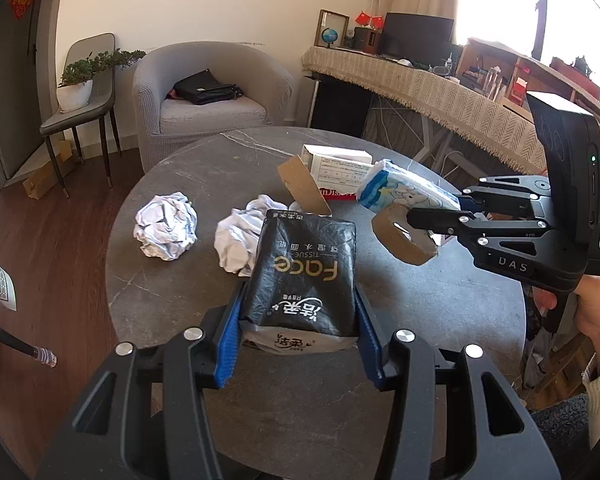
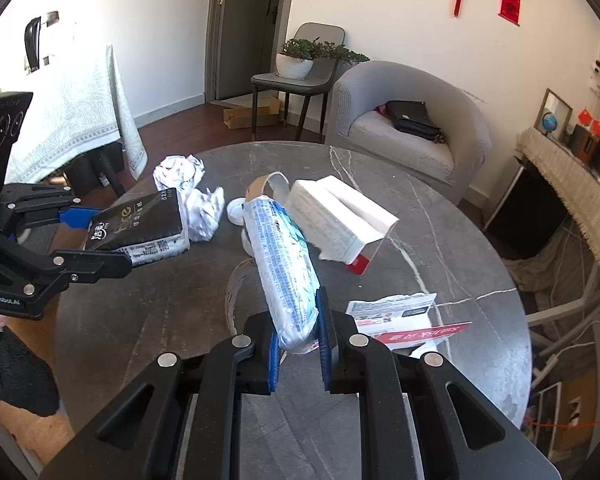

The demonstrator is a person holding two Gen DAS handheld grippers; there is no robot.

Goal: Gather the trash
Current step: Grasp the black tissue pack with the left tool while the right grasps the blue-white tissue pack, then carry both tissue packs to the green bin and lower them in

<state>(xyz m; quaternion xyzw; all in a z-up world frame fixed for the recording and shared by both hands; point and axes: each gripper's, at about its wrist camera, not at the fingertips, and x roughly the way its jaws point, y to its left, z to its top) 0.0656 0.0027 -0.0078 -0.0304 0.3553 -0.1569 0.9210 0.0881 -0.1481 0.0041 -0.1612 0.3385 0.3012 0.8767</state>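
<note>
Left gripper (image 1: 298, 334) is clamped on a black tissue pack (image 1: 306, 268) and right gripper (image 2: 300, 342) on a blue packet (image 2: 284, 264), both raised off the table (image 1: 440, 300), probably for binning.

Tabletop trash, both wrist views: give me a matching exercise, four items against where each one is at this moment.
Items:
1. black tissue pack
2. blue-and-white pack
3. crumpled paper ball
4. white box

Places:
A. lying open on the table, far side
B. clamped in the right gripper
C. resting on the table, left of the black pack in the left wrist view
D. clamped in the left gripper

Pairs: 1-D, 2-B, 3-C, 4-A
</note>
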